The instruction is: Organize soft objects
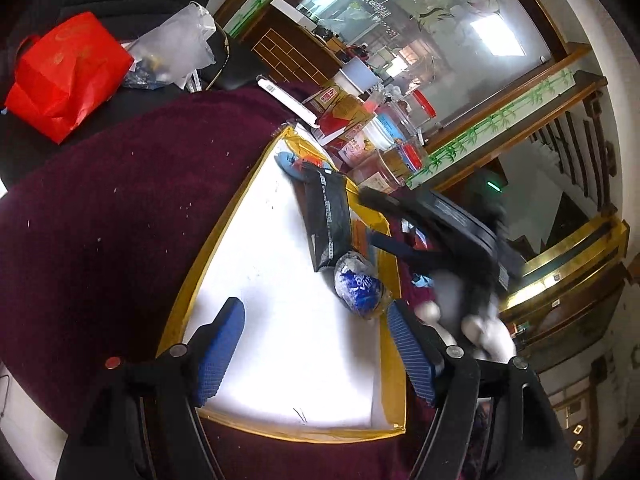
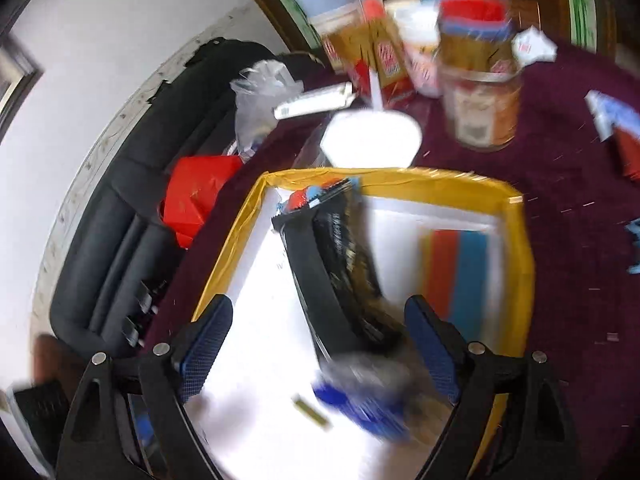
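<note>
A white box with yellow-taped rim (image 1: 192,276) (image 2: 520,248) lies on a maroon cloth. Inside it are a black pouch (image 1: 328,216) (image 2: 348,276), a blue-and-clear crumpled packet (image 1: 360,284) (image 2: 360,396) and a blue and red soft item (image 1: 294,164) (image 2: 304,198) at the far end. My left gripper (image 1: 316,348) is open and empty over the box's near end. My right gripper (image 2: 320,352) is open and empty above the black pouch and the packet; its view is blurred. The right gripper also shows in the left wrist view (image 1: 452,236) as a dark blurred shape beside the box.
Jars, cartons and a white cup (image 2: 372,140) crowd the table beyond the box (image 1: 360,120). A red bag (image 1: 64,72) (image 2: 196,200) and a clear plastic bag (image 1: 176,48) lie on a black sofa. Small packets (image 2: 616,132) lie on the cloth at right.
</note>
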A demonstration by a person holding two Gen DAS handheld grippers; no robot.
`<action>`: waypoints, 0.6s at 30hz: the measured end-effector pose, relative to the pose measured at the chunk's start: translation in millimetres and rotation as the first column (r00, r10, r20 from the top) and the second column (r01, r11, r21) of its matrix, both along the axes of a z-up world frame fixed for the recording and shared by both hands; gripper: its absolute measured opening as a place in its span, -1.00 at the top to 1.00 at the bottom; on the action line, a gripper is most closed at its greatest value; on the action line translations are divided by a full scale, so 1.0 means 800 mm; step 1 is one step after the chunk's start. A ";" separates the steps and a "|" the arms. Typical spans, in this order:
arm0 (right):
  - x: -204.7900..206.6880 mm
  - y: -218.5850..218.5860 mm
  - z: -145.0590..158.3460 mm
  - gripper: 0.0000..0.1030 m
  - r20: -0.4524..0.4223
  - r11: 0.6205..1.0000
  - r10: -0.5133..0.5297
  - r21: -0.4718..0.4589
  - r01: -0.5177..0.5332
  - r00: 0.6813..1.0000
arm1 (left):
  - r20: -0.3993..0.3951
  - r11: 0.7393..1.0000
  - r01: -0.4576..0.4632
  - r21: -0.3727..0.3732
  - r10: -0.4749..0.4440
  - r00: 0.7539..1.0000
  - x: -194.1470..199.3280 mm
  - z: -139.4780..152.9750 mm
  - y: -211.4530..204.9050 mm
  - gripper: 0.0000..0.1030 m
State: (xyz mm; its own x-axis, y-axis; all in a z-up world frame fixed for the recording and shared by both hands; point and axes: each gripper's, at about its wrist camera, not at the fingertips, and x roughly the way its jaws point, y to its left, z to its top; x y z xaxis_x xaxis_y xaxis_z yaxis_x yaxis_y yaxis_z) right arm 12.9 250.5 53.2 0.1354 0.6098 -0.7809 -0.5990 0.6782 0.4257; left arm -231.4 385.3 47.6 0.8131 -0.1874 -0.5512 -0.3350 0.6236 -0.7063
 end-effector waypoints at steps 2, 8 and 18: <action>0.008 0.024 -0.020 -0.71 -0.060 1.000 0.006 -0.023 -0.007 0.998 | -0.005 1.000 0.007 -0.006 -0.007 1.000 -0.001 -0.003 -0.001 -0.50; -0.026 0.055 -0.015 -0.70 -0.081 0.976 0.217 0.005 -0.218 0.973 | -0.018 1.000 0.014 -0.027 -0.015 1.000 -0.005 -0.019 0.006 -0.50; -0.079 -0.017 -0.012 -0.70 -0.180 0.924 0.352 -0.091 -0.372 0.918 | 0.030 1.000 -0.003 0.028 0.002 1.000 -0.019 -0.009 0.009 -0.50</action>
State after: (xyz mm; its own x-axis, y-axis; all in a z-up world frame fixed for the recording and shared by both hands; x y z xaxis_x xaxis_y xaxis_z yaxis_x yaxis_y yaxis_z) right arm -50.4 236.9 43.2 -0.2075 0.4936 -0.8445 -0.7451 0.4797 0.4635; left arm -246.6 392.5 40.3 0.8300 -0.1700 -0.5313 -0.3154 0.6426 -0.6983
